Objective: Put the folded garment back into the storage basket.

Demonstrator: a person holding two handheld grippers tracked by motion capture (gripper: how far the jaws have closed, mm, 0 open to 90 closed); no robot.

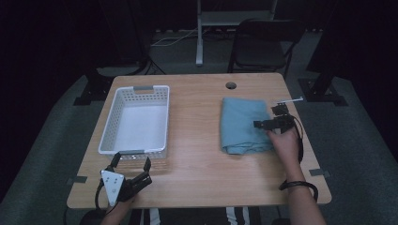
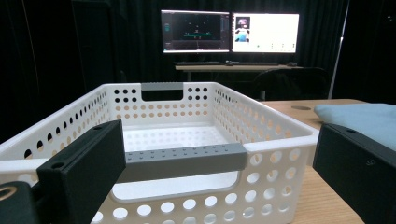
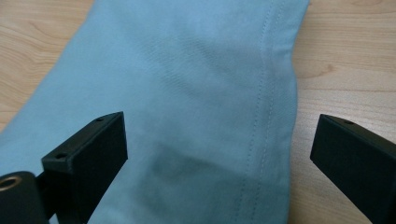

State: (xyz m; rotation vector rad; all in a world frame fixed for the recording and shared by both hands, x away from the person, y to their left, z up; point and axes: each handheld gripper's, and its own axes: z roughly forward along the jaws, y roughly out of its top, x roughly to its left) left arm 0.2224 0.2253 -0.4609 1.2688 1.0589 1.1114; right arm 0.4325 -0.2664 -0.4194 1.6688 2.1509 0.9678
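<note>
Evidently soft and light, the folded blue cloth lies on the desk's right half; pinching its stitched right edge should hold. Over it the right hand-held gripper gapes empty. Near-left, the left hand-held gripper faces the white basket, unclenched.

The left gripper sits low at the near left, its hand gripping from behind, jaws spread wide and pointing forward. The right gripper reaches farther out on the right, held by the right hand with the forearm running up from the near edge; its jaws gape wide too, angled downward, a dark band around the wrist
</note>
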